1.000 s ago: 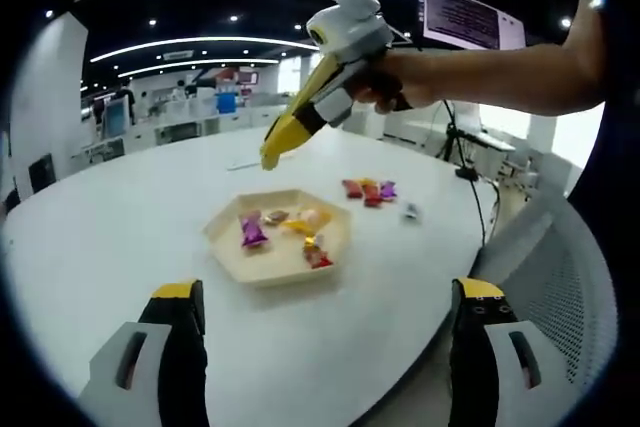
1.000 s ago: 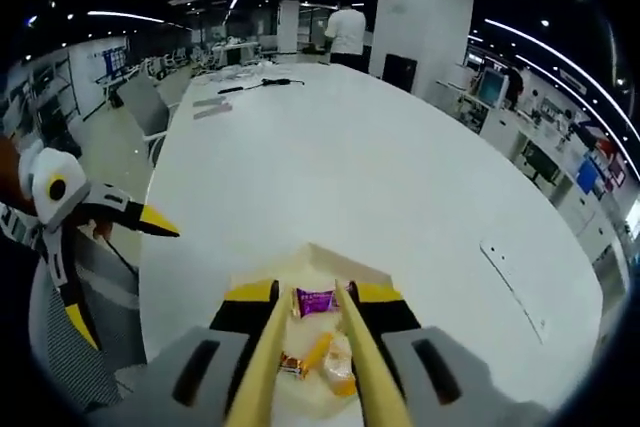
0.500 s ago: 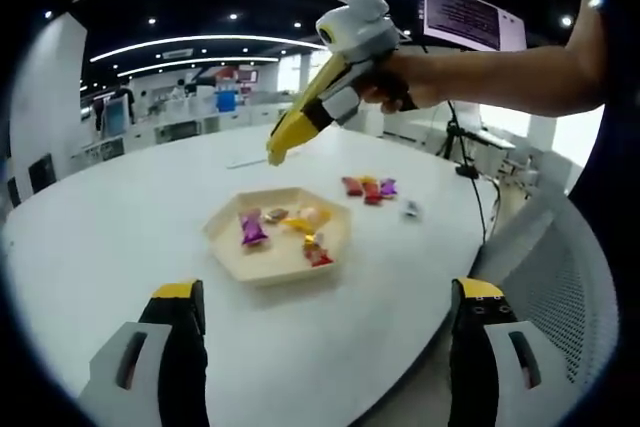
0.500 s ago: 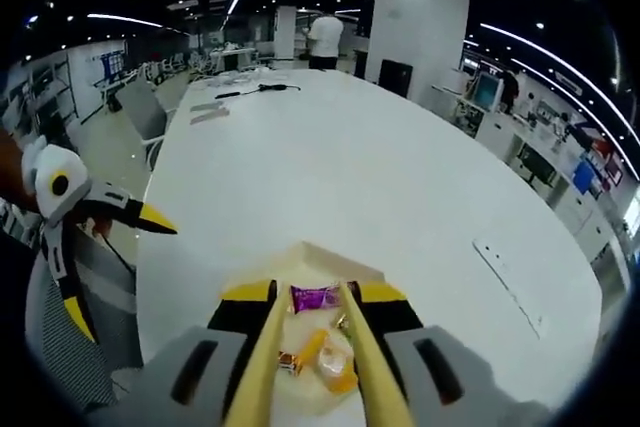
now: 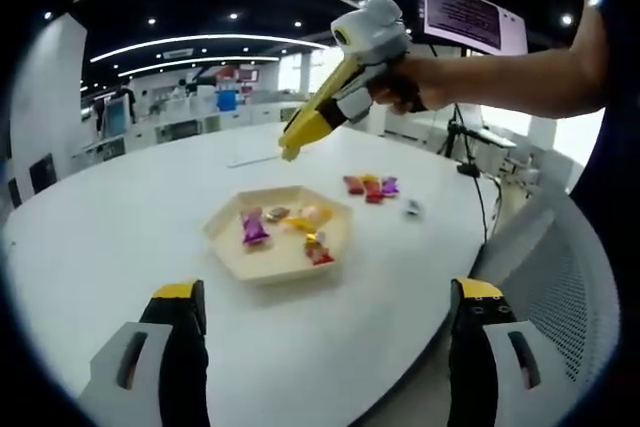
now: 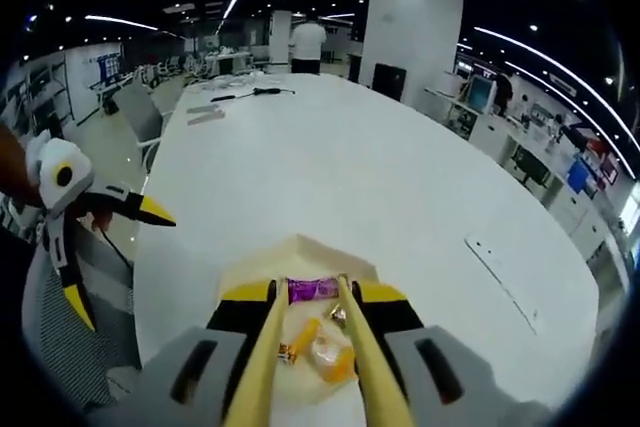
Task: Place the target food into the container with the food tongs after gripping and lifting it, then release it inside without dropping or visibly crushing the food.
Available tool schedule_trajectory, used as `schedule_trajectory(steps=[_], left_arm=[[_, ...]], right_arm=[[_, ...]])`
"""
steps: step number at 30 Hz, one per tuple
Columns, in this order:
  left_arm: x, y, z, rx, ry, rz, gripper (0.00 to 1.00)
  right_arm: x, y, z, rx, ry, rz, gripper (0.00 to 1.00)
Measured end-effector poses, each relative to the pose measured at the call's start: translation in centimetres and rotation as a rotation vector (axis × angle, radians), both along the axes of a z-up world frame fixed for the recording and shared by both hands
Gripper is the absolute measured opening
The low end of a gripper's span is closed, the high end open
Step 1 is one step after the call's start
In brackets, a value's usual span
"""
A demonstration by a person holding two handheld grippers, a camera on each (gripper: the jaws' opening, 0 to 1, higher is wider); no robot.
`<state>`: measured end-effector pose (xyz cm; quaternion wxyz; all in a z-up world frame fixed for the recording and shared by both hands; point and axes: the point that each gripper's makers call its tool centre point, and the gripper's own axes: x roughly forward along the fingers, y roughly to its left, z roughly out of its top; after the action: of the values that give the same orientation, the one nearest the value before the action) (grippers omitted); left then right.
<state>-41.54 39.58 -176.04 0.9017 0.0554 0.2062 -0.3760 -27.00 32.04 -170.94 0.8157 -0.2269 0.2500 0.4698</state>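
Observation:
A beige hexagonal tray (image 5: 276, 269) sits on the white table and holds several wrapped candies, among them a purple one (image 5: 252, 230) and a yellow one (image 5: 305, 219). High above its far side, a hand holds my right gripper (image 5: 318, 119), shut on yellow food tongs (image 5: 291, 150) whose tips carry nothing. In the right gripper view the tongs (image 6: 262, 357) run between my jaws (image 6: 312, 292), over the tray (image 6: 300, 247) and the purple candy (image 6: 313, 290). My left gripper (image 5: 330, 292) stands open near the table's edge, and it appears at the left (image 6: 118, 267).
Loose red and purple candies (image 5: 368, 187) and a small pale one (image 5: 411, 210) lie on the table right of the tray. A grey mesh chair (image 5: 570, 277) stands by the table edge. Cables and flat items (image 6: 215, 107) lie at the table's far end.
The right gripper with the tongs has lifted up and away from the tray, to the right in the left gripper view. The left gripper has stayed put.

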Motion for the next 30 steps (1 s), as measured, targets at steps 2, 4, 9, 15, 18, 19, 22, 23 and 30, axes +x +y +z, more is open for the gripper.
schedule_trajectory(steps=[2, 4, 9, 15, 18, 19, 22, 23, 30], left_arm=[[0.0, 0.0, 0.1, -0.004, -0.002, 0.002, 0.98], [0.0, 0.0, 0.0, -0.002, 0.000, 0.002, 0.98], [0.0, 0.0, 0.0, 0.002, -0.002, 0.000, 0.98], [0.0, 0.0, -0.1, -0.001, 0.002, 0.001, 0.99], [0.0, 0.0, -0.1, -0.004, 0.003, 0.000, 0.99], [0.0, 0.0, 0.0, -0.006, 0.004, -0.001, 0.99], [-0.1, -0.2, -0.1, -0.002, 0.006, -0.009, 0.99], [-0.1, -0.2, -0.1, -0.002, 0.004, -0.011, 0.99], [-0.1, -0.2, -0.1, -0.004, 0.007, -0.013, 0.99]], right_arm=[[-0.2, -0.3, -0.1, -0.006, 0.001, 0.005, 0.29], [-0.4, -0.8, -0.2, -0.014, 0.000, 0.004, 0.29], [-0.6, -2.2, -0.8, -0.017, 0.009, -0.013, 0.29], [-1.1, -3.9, -1.1, -0.019, 0.005, -0.036, 0.29], [-1.2, -4.6, -1.2, -0.022, 0.003, -0.045, 0.29], [-1.2, -4.8, -1.2, -0.021, 0.005, -0.048, 0.29], [-1.5, -5.6, -1.5, -0.024, 0.010, -0.057, 0.30], [-1.6, -5.8, -1.6, -0.027, 0.011, -0.060, 0.29], [-2.1, -8.1, -2.6, -0.029, 0.024, -0.099, 0.30]])
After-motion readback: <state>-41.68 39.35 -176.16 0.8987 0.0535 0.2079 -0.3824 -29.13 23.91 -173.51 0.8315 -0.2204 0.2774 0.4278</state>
